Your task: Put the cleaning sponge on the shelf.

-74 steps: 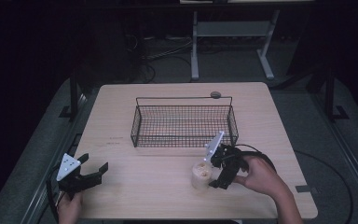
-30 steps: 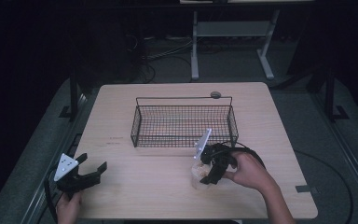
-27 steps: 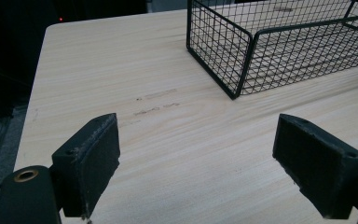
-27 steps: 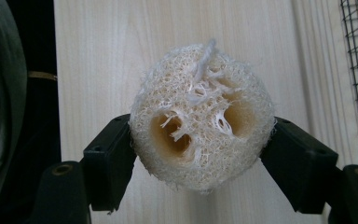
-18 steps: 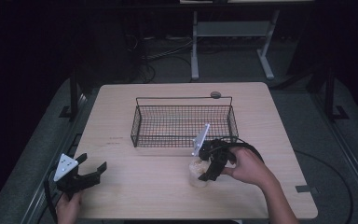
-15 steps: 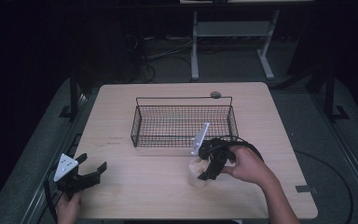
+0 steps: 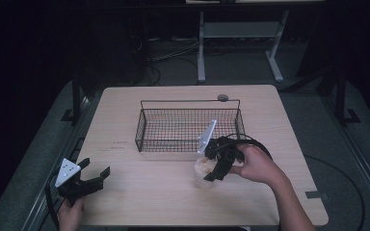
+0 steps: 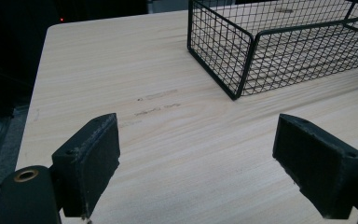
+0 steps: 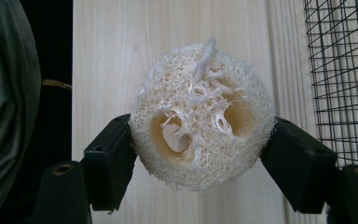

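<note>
Here, fibrous round loofah [image 9: 200, 116] w/ holes clamped btwn right gripper [image 9: 200, 163] jaws.

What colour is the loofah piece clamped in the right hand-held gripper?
Pale cream, with an open fibrous weave. The loofah piece shows best in the right gripper view.

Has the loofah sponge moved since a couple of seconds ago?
Yes. The loofah sponge, clamped in the right hand-held gripper, has shifted left along the table, staying in front of the wire basket.

No readable text, labels or numbers anywhere here. The pale wooden desk [image 8: 177, 140] just has a few faint smudgy marks, nothing legible.
</note>
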The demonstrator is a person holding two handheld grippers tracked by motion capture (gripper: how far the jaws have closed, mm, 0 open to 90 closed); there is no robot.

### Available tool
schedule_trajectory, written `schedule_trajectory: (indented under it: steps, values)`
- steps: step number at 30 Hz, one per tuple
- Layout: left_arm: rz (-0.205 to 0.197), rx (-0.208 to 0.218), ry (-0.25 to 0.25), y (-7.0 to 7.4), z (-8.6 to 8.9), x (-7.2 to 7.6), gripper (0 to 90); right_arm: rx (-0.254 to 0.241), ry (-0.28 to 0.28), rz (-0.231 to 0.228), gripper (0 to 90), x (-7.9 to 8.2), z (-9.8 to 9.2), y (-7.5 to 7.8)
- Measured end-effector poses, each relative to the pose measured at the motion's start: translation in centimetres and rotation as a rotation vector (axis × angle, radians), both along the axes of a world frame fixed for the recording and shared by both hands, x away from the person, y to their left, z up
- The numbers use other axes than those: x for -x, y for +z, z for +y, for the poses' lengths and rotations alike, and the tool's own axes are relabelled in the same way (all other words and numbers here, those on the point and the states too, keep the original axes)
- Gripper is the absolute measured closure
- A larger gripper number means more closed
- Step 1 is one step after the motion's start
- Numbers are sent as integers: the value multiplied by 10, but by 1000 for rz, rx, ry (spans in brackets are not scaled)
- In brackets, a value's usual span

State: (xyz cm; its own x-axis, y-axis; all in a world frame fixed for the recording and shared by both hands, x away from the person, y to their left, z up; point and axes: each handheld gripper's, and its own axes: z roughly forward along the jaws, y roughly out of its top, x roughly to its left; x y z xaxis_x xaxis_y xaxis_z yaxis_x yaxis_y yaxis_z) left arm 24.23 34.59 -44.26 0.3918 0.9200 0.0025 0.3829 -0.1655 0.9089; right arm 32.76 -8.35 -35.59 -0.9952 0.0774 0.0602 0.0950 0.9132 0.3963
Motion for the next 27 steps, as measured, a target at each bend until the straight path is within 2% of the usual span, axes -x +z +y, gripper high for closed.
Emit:
schedule_trajectory:
  steps: [27]
  values:
    - [2, -4, -5, 0, -1, -1, 139, -10, -13, -20, 278, -9, -12, 24]
